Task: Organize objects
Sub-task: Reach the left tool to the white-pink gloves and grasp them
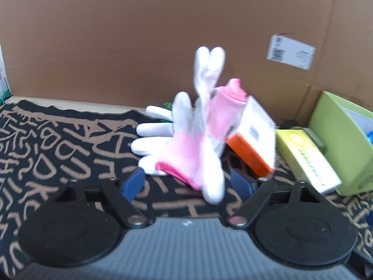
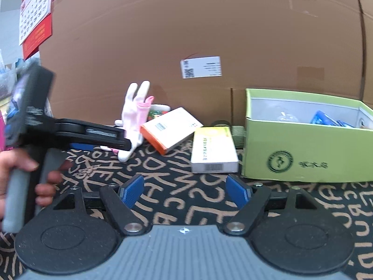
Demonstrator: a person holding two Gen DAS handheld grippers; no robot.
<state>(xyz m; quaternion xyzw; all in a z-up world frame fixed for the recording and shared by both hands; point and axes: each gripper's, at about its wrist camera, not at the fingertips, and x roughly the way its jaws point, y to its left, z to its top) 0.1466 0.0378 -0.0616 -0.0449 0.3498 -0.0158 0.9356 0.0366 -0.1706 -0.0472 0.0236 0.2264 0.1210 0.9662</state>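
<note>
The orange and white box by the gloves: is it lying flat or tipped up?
Tipped. The orange and white box rests with its far end propped on the pink and white gloves, near edge on the patterned cloth.

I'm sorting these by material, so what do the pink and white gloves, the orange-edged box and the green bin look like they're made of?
Pink and white gloves: knit fabric, by the ribbed pink cuffs; the smooth white fingertips may be coated.
Orange-edged box: thin printed cardboard, with crisp folded edges and a slight sheen.
Green bin: matte paperboard, with thick flat walls and a printed logo.

Ahead of my claws I count two gloves [image 1: 186, 144], two flat cartons [image 2: 171, 129], one green box [image 2: 305, 144].
</note>
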